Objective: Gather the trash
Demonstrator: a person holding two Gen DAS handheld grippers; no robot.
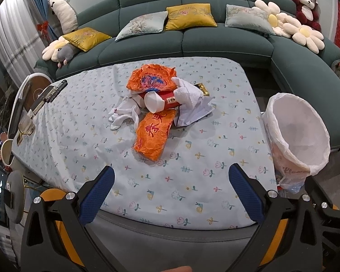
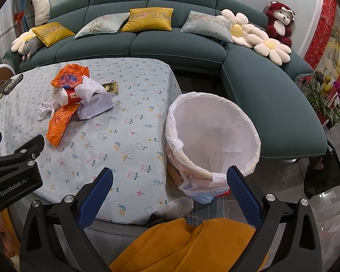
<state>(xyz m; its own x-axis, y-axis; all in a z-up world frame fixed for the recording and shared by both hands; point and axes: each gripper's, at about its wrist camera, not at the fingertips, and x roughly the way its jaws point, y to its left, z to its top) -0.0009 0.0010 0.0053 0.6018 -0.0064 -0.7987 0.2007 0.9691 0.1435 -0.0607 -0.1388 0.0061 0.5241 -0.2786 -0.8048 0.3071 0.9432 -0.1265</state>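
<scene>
A trash pile lies mid-table: two crumpled orange wrappers (image 1: 152, 133) (image 1: 151, 78), a red and white paper cup (image 1: 161, 102) on its side, white tissues (image 1: 124, 114) and crumpled paper (image 1: 192, 106). The pile also shows in the right wrist view (image 2: 74, 97). A bin with a white liner (image 1: 299, 133) (image 2: 213, 136) stands off the table's right edge, seemingly empty. My left gripper (image 1: 171, 188) is open and empty over the table's near edge. My right gripper (image 2: 168, 188) is open and empty near the bin's front rim.
A floral cloth covers the table (image 1: 192, 181). A small gold box (image 1: 202, 89) lies behind the pile. Remotes (image 1: 54, 89) and a glass (image 1: 26, 124) sit at the table's left end. A green sofa (image 1: 215, 45) with cushions wraps the back and right.
</scene>
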